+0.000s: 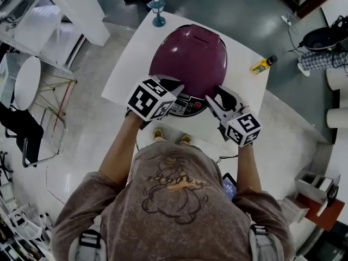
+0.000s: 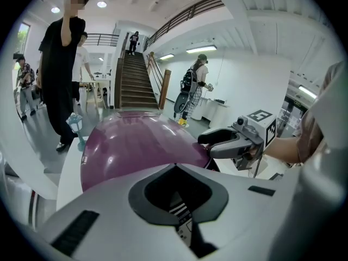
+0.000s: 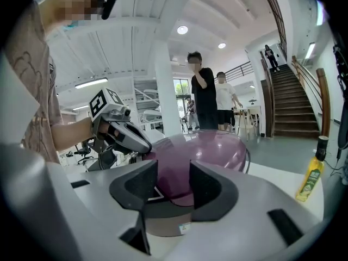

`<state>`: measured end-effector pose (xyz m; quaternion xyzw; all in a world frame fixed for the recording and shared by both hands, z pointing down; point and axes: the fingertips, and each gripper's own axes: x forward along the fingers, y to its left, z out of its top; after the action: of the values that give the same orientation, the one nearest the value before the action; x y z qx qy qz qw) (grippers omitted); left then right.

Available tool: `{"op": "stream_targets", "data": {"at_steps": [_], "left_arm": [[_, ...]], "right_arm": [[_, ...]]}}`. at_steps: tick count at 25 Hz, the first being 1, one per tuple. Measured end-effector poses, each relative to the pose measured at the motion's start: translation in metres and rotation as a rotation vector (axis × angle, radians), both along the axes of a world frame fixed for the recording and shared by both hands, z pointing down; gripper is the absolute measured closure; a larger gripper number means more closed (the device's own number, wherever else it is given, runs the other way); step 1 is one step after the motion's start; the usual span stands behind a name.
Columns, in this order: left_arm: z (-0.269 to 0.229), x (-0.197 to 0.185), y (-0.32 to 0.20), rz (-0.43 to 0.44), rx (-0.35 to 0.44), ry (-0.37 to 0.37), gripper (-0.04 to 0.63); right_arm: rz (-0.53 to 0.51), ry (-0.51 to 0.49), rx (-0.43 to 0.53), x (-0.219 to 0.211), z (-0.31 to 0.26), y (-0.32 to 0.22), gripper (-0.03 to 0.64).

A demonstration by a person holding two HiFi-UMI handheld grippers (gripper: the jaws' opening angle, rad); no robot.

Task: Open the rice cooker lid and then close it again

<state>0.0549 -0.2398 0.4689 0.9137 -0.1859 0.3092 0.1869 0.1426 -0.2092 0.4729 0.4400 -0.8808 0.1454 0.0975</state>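
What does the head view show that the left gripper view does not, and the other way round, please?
Only the head view shows the marker cube on the left gripper and the black chair on the floor. Only the left gripper view shows the staircase and a person with a backpack beside it. Both show the purple rice cooker with its lid down, the small teal lantern behind it and the right gripper at its front.
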Motion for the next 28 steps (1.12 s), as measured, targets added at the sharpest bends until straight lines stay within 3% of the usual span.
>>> {"op": "stream_targets", "data": {"at_steps": [4, 7, 10, 15, 18, 22, 28], "left_arm": [[0.001, 0.001, -0.001, 0.027, -0.049, 0.023, 0.575], [-0.006, -0.001, -0.006, 0.039, 0.029, 0.039, 0.574], [-0.016, -0.003, -0.015, 0.036, 0.115, 0.101, 0.574], [-0.024, -0.010, -0.025, 0.034, 0.152, 0.166, 0.574], [-0.025, -0.010, -0.027, 0.059, 0.161, 0.192, 0.574], [-0.029, -0.008, -0.021, 0.064, 0.164, 0.219, 0.574], [-0.038, -0.009, -0.006, 0.037, 0.188, 0.255, 0.574]], "right_arm": [[0.040, -0.006, 0.009, 0.005, 0.002, -0.002, 0.454], [0.092, -0.052, 0.000, 0.008, 0.001, -0.004, 0.465], [0.192, -0.130, -0.004, 0.016, -0.003, -0.005, 0.466], [0.318, -0.145, 0.030, 0.029, -0.010, 0.003, 0.482], [0.335, -0.104, 0.043, 0.030, -0.013, 0.008, 0.489], [0.359, -0.137, 0.091, 0.031, -0.025, 0.013, 0.526], [0.313, -0.095, 0.108, 0.023, -0.030, 0.023, 0.542]]}}
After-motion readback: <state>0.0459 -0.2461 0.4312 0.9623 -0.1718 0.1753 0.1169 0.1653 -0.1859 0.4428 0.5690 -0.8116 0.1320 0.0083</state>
